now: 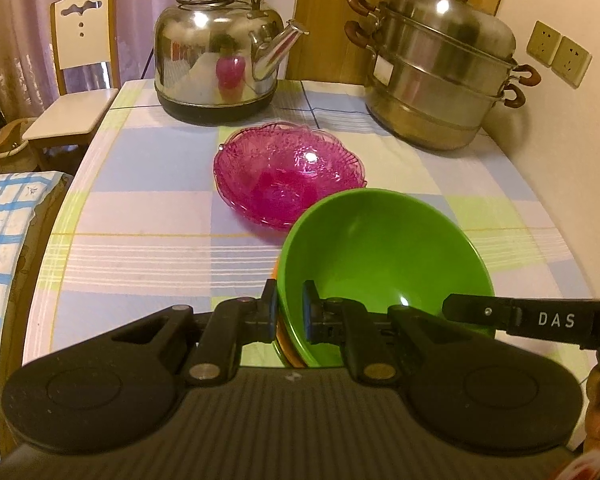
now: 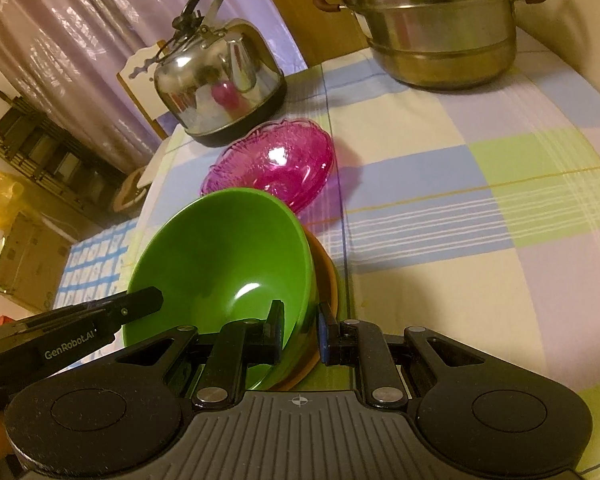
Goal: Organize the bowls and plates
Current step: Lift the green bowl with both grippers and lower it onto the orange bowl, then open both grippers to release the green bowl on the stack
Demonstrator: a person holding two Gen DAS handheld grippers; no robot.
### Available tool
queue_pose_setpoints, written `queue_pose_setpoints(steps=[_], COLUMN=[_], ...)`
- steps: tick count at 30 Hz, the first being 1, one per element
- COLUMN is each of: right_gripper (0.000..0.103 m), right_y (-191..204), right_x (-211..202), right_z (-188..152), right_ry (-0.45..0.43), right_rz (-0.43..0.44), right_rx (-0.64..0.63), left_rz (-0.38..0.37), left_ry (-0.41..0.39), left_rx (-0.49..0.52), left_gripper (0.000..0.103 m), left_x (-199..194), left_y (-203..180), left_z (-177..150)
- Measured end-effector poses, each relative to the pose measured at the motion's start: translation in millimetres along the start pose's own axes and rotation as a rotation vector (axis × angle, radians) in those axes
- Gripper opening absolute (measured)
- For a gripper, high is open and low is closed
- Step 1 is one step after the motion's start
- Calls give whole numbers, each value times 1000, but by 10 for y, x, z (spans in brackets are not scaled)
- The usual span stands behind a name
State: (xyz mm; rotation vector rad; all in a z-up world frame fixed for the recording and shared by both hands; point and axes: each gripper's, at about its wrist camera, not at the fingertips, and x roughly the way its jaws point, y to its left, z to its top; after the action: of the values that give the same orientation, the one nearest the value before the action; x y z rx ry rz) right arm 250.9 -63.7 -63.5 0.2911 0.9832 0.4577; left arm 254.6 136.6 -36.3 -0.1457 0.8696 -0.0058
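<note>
- We see the left gripper [image 1: 290, 312] pinching the left rim of the green bowl [image 1: 384, 256], one pad outside the wall and one inside.
- The right gripper [image 2: 302, 330] pinches the opposite side of the same stack, its pads closed over the green wall and the orange bowl [image 2: 324, 280] nested under it.
- In the left wrist view an orange edge [image 1: 281, 336] shows beneath the green rim at the pads.
- The stacked bowls sit at the near part of the bench [image 1: 148, 216], tilted, over a checked cloth of blue, green and cream squares.
- Just behind them lies the pink glass bowl [image 1: 290, 176], ribbed and scalloped, apart from the stack.
- Further back stand a steel kettle [image 1: 216, 60] on the left and a tiered steel steamer pot [image 1: 440, 68] on the right.
- We read "DAS" in white on the black arm of the right gripper seen from the left camera, and "GenRobot.AI" on the left gripper's arm seen from the right camera.
- A white label [image 1: 384, 70] on the steamer is too blurred to read.
- A chair [image 1: 80, 60] stands beyond the bench's left edge.
</note>
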Motion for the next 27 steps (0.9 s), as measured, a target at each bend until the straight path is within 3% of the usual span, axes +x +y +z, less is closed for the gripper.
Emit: queue_pose_setpoints(steps=[2, 4, 6, 14, 20, 27], right_gripper=[19, 34, 61, 62, 62, 62], right_y=[-6, -22, -58, -253, -451, -427], right_x=[24, 39, 6, -259, -462, -752], right_z=[-5, -4, -5, -191, -495, -800], right_ry=[3, 5, -16, -42, -38, -57], right_rz=[2, 11, 36, 42, 27, -14], right_rx=[0, 10, 25, 53, 123, 105], left_rz=[13, 6, 17, -3, -27, -33], left_ry=[-7, -13, -25, -86, -94, -62], left_rx=[-1, -1, 3, -67, -119, -182], left_gripper=[15, 19, 20, 25, 35, 56], left_x=[8, -10, -53, -409, -638, -823], left_y=[-13, -24, -39, -80, -222, -385], left_z=[-5, -8, -19, -232, -501, -849])
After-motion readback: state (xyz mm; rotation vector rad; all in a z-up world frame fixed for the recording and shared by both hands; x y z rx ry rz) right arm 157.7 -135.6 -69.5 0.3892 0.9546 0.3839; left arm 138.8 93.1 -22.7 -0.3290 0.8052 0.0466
